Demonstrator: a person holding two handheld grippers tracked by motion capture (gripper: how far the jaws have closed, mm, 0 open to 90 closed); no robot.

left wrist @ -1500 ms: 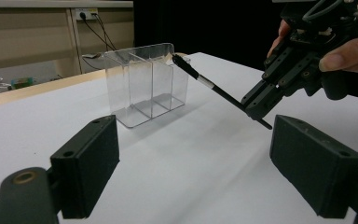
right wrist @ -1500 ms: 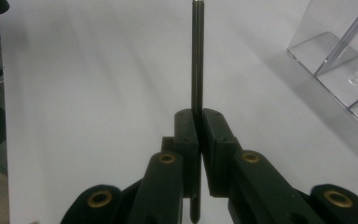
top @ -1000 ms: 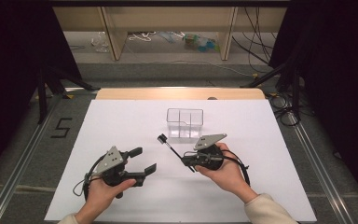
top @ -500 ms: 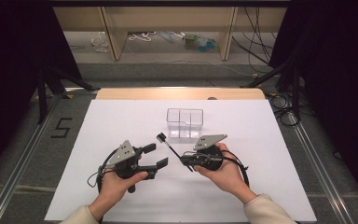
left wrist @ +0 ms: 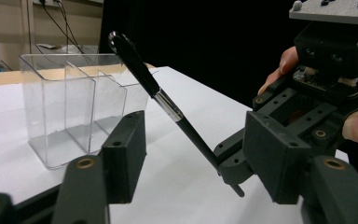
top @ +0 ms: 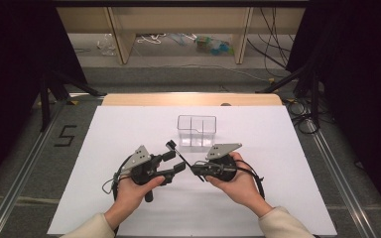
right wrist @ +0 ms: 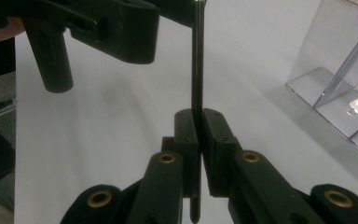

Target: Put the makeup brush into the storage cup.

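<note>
At frame centre the right gripper (top: 196, 172) clamps a pen (top: 177, 154); the left gripper (top: 176, 161), jaws apart and closing around it, could knock the pen askew if misaligned.

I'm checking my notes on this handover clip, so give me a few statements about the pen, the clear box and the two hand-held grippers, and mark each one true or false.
1. The right hand-held gripper is shut on the black pen. True.
2. The pen lies flat on the white table. False: it is held off the table, slanting up from the right gripper.
3. The clear organizer is divided into compartments. True.
4. The pen stands inside the organizer. False: the organizer holds no pen.
5. The left hand-held gripper already clamps the pen. False: its jaws have just been closing with the pen between them, but the pads do not press on it.
</note>
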